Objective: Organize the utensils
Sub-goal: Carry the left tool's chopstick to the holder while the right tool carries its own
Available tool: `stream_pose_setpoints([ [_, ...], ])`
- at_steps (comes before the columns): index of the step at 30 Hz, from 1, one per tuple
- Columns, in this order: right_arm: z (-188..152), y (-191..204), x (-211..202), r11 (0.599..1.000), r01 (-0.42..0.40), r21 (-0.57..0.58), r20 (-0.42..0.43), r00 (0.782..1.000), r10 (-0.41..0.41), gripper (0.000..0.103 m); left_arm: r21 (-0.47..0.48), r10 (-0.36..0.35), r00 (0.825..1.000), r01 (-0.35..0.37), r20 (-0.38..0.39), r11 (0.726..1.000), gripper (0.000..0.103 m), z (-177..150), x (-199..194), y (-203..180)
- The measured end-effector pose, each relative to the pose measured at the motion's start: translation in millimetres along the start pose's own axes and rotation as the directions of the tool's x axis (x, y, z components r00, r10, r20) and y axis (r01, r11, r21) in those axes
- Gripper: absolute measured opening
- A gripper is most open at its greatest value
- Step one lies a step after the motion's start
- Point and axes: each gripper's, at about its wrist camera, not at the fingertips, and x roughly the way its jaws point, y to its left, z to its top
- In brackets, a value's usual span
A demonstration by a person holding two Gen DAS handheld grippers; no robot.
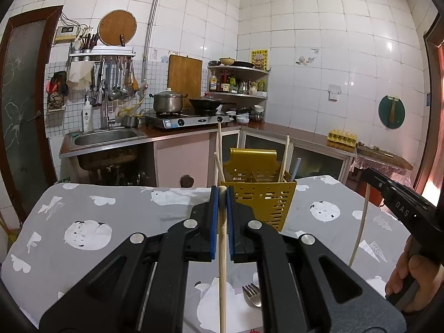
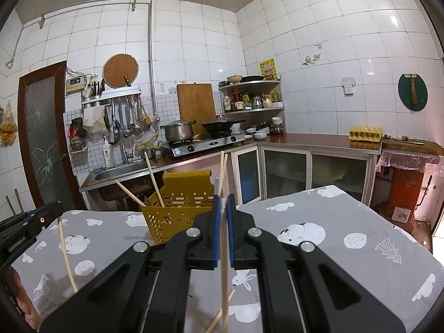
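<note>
left wrist view: the left gripper [image 1: 222, 194] has its blue-padded fingers pressed together on a wooden chopstick [image 1: 222, 263]. the stick runs nearly vertical in the frame, its long axis along the fingers, one end at the pads and the other leaving the bottom edge. just past the fingertips stands a yellow perforated utensil holder [image 1: 263, 197] on a table under a grey cloth [image 1: 111, 222] printed with white animals. several chopsticks already stand in the holder, leaning left and right, tips up, plus a pale blue stick. a metal fork [image 1: 252, 294] lies on the cloth below the gripper, tines pointing away from the camera. at the right edge the right gripper [image 1: 402, 202] shows side-on, with the letters "das" readable on its body, and a curved pale stick hangs below it. a hand [image 1: 410, 272] holds its handle.

right wrist view: the right gripper [image 2: 222, 204] pinches a second chopstick [image 2: 224, 277], also close to vertical, lower end off the bottom edge. the holder [image 2: 172, 216] sits just ahead and left of the fingers. another loose chopstick [image 2: 219, 315] lies slanted on the cloth [image 2: 333, 249]. the left gripper [image 2: 30, 224] shows at the left edge with writing too small to read, its chopstick [image 2: 66, 255] slanting down to the right.
</note>
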Motion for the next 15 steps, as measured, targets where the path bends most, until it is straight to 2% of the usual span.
stream_pose_setpoints([
  [15,15.3,3.6,5.8,1.000,-0.017,0.009,0.041,0.999,0.017,0.005,-0.009,-0.013,0.998,0.014,0.060,1.000,0.004,18.0,-0.1,-5.2],
])
